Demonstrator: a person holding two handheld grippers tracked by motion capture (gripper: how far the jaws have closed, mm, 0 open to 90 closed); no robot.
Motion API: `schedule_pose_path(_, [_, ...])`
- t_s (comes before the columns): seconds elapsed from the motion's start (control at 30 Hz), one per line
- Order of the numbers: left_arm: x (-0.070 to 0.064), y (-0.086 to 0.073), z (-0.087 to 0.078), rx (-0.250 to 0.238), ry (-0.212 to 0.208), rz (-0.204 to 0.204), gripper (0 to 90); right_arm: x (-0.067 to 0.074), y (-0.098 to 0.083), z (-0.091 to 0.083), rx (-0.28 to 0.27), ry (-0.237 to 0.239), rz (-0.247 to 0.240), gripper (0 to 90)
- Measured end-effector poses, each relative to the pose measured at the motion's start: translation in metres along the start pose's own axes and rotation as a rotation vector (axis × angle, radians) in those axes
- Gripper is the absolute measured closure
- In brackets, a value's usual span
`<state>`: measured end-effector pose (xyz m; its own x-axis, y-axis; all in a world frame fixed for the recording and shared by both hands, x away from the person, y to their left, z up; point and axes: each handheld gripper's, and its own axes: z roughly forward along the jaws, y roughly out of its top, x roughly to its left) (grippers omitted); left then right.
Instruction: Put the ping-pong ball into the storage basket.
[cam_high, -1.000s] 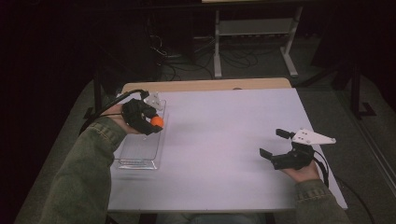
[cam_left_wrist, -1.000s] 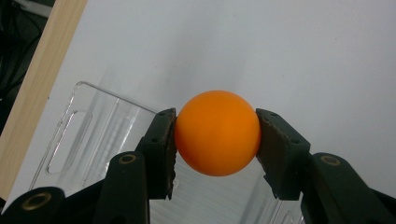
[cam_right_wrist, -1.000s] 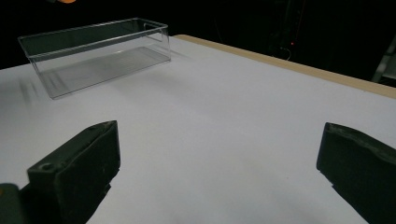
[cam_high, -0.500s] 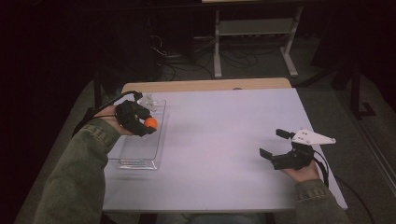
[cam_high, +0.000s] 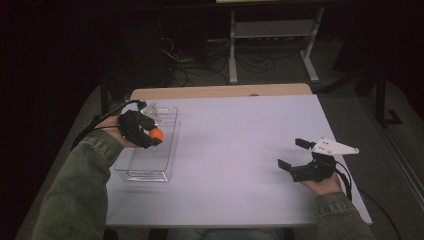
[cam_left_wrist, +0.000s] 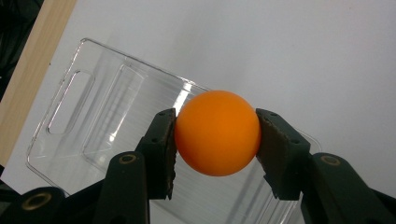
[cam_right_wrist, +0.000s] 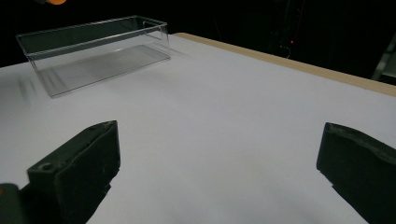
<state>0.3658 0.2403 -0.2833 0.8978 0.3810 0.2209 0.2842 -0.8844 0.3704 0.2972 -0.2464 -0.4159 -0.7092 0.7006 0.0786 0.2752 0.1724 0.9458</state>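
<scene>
Left gripper (cam_high: 150, 134) is clamped on an orange ball (cam_high: 156, 133) — in the left gripper view the ball (cam_left_wrist: 217, 132) sits squarely between the two black pads (cam_left_wrist: 164, 149), both pressing on its sides, one at each flank. The ball is held in the air above a clear plastic bin (cam_high: 167, 131), over the bin's far half as the high view shows it; it does not touch the bin's floor or walls. The bin (cam_left_wrist: 84, 107) is long and rectangular, empty inside, with a slotted handle cut-out at one end and a ribbed floor; it stands on the left part of the white table surface (cam_high: 240, 150), its long side running away from the person. A wooden edge (cam_high: 220, 91) borders the table's far side. Right gripper (cam_high: 291, 156) rests low on the right part of the table, well apart from the bin, held in the person's hand (cam_high: 325, 182) with the grey three-cornered plate on top. Its jaws are spread wide with nothing between them — the right gripper view looks across bare white surface toward the bin (cam_right_wrist: 93, 46), which lies far off at upper left. Both forearms wear green sleeves (cam_high: 80, 185). Background beyond the table is dark; a metal stand (cam_high: 270, 30) and loose cables on the floor.
</scene>
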Motion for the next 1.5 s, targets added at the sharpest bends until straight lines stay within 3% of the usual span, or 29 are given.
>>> schedule_pose_path(0.57, [-0.004, -0.007, 0.01, 0.017, -0.019, 0.001, 50.4, 0.001, 0.0, 0.0, 0.003, 0.001, 0.0, 0.0])
schedule_pose_path(1.5, [-0.007, -0.023, 0.03, 0.039, -0.053, -0.03, 50.4, 0.001, -0.001, 0.0, 0.007, 0.002, 0.0, 0.0])
